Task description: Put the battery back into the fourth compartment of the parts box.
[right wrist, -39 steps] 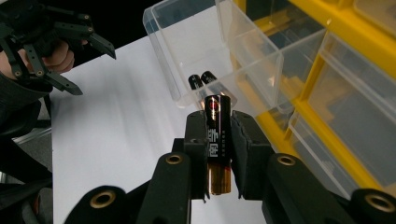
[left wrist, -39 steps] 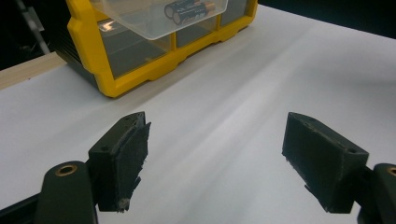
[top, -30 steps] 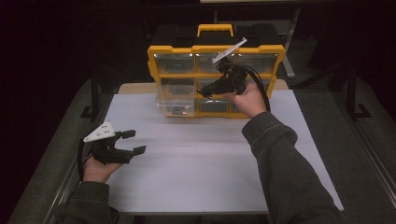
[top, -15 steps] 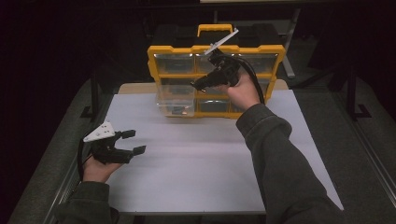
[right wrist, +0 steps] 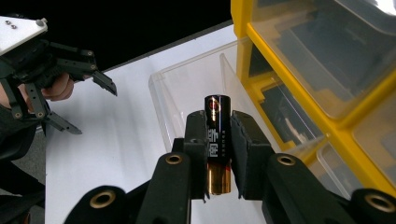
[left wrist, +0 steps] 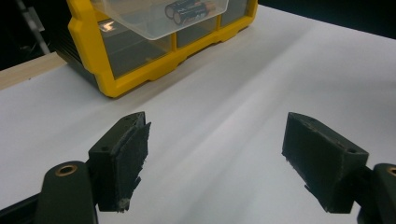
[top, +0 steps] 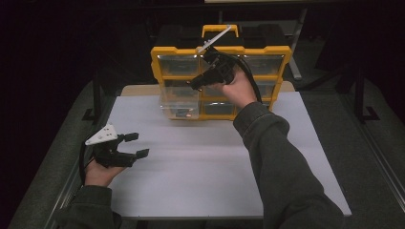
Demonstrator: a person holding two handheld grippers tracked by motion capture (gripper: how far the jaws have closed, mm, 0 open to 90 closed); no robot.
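Note:
My right gripper (right wrist: 217, 125) is shut on a black battery (right wrist: 216, 140) with a copper-coloured end, held upright between the jaws. It hovers over a clear drawer (right wrist: 187, 86) pulled out of the yellow organizer (right wrist: 299, 95). In the high view the right gripper (top: 196, 87) hangs in front of the organizer (top: 157, 57), just above the pulled-out drawer (top: 179, 102). My left gripper (top: 136, 145) rests open and empty near the table's left edge. In the left gripper view its jaws (left wrist: 217, 158) stand wide apart, and two batteries (left wrist: 187, 10) lie in the drawer (left wrist: 140, 18).
The organizer stands at the back of the white table (top: 215, 167), with several clear drawers in yellow frames and a handle (top: 212, 28) on top. The person's right sleeve (top: 282, 162) crosses the table's right half. Dark floor surrounds the table.
The right gripper has moved left and slightly up along the organizer's front, bringing the battery over the pulled-out drawer. The left gripper has stayed where it was.

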